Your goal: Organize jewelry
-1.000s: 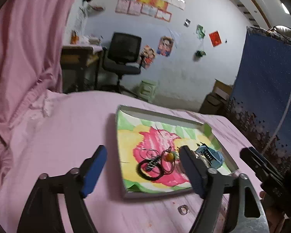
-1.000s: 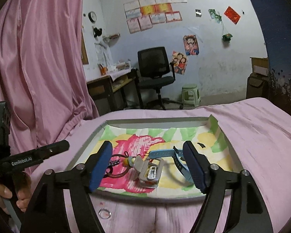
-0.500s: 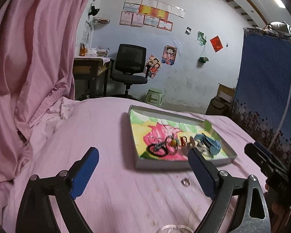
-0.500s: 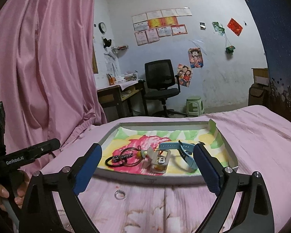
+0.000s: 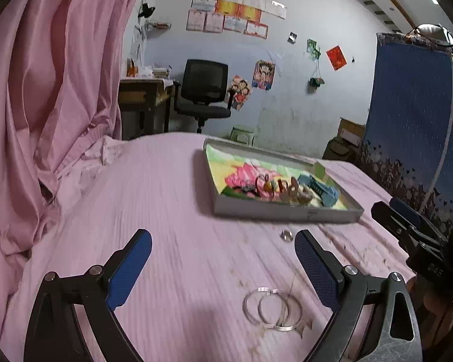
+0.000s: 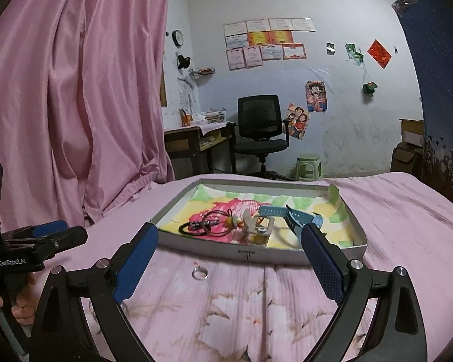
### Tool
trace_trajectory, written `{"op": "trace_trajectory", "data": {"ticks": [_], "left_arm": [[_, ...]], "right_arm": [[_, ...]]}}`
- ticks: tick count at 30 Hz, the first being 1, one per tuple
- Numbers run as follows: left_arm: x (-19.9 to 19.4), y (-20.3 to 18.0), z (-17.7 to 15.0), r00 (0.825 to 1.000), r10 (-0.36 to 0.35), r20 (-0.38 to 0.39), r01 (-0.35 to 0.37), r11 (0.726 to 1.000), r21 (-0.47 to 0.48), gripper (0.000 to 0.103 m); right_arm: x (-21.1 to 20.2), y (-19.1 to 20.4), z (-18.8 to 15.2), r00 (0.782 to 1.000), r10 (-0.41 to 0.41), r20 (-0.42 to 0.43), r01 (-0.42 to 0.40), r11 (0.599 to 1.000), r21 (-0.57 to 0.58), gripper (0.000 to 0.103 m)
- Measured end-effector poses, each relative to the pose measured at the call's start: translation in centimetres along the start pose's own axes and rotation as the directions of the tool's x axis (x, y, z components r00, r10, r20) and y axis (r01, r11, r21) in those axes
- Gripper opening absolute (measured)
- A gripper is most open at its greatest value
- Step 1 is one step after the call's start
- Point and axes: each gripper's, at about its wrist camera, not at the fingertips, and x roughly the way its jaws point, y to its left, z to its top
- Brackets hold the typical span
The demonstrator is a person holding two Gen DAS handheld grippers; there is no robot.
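A shallow grey box (image 5: 274, 209) (image 6: 287, 255) with a bright flower lining sits on the pink bed. It holds black hair ties (image 6: 196, 226), a blue watch strap (image 6: 296, 215) (image 5: 320, 190) and small trinkets (image 6: 258, 230). A small silver ring (image 5: 286, 235) (image 6: 200, 273) lies on the sheet in front of the box. Thin silver hoop bangles (image 5: 271, 309) lie closer, between my left gripper's fingers. My left gripper (image 5: 223, 267) is open and empty above the sheet. My right gripper (image 6: 229, 261) is open and empty, just in front of the box.
A pink curtain (image 5: 45, 90) (image 6: 75, 105) hangs on the left. A blue patterned cloth (image 5: 413, 120) hangs on the right. A desk (image 6: 193, 141), a black office chair (image 6: 261, 126) and a green stool (image 6: 309, 167) stand beyond the bed.
Both grippers have pulled back from the box and stayed open. The silver ring and then the hoop bangles came into view in front of the left gripper.
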Motion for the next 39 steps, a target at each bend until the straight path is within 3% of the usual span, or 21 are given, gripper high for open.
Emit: {"op": "trace_trajectory", "data": {"ticks": [14, 23, 32, 36, 39], "left_arm": [[1.6, 0.3, -2.4, 0.98, -0.079, -0.183, 0.081, 0.997, 0.006, 0.094], [2.5, -0.3, -3.1, 0.96, -0.116, -0.254, 0.131, 0.99, 0.044, 0.068], [4.2, -1.5, -3.1, 0.94, -0.094, -0.328, 0.141, 0.982, 0.124, 0.032], [5.1, -1.8, -2.7, 0.932, -0.087, -0.351, 0.147, 0.978, 0.148, 0.01], [5.7, -1.7, -2.4, 0.925, -0.095, -0.367, 0.155, 0.978, 0.14, 0.008]], "right_arm": [[2.0, 0.3, -1.9, 0.985, 0.055, -0.164, -0.063, 0.997, -0.04, 0.093], [2.7, 0.7, -2.5, 0.973, 0.085, -0.217, -0.096, 0.994, -0.044, 0.084], [4.2, 0.4, -3.1, 0.954, 0.103, -0.283, -0.113, 0.993, -0.018, 0.069], [5.5, 0.3, -3.5, 0.936, 0.115, -0.333, -0.122, 0.992, -0.001, 0.063], [6.4, 0.2, -3.7, 0.923, 0.128, -0.362, -0.131, 0.991, 0.015, 0.059]]}}
